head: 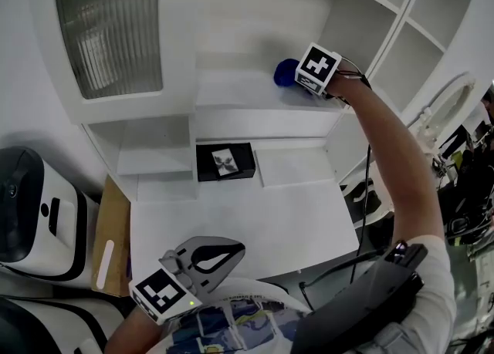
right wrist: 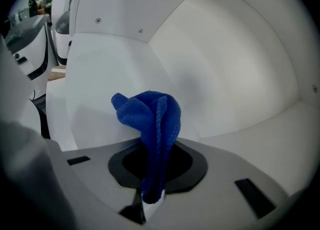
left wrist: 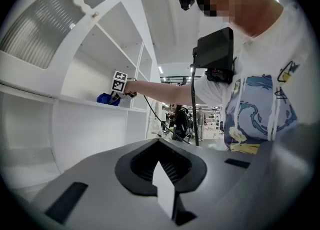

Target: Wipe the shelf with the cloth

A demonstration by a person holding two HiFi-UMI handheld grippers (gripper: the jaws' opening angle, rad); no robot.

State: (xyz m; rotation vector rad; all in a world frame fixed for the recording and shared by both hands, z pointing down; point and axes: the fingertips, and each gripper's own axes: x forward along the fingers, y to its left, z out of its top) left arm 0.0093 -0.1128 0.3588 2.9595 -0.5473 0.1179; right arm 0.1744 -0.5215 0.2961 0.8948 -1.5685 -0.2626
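Note:
A blue cloth (head: 285,72) rests bunched against the white shelf board (head: 231,90) of a white cabinet. My right gripper (head: 302,76) is shut on it, reaching in from the right at shelf height. In the right gripper view the cloth (right wrist: 155,119) stands up from the shut jaws of the right gripper (right wrist: 152,199), in front of the shelf's back corner. My left gripper (head: 231,251) hangs low by the desk's front edge, shut, with nothing in it. From the left gripper view the left gripper (left wrist: 165,196) is shut, and the cloth (left wrist: 106,98) shows far off on the shelf.
A black box with a white label (head: 225,161) sits on the white desk (head: 255,229) under the shelf. A ribbed-glass cabinet door (head: 108,28) is at upper left. White machines (head: 31,214) and a brown board (head: 112,237) stand at left. A cable (head: 365,214) hangs from the right arm.

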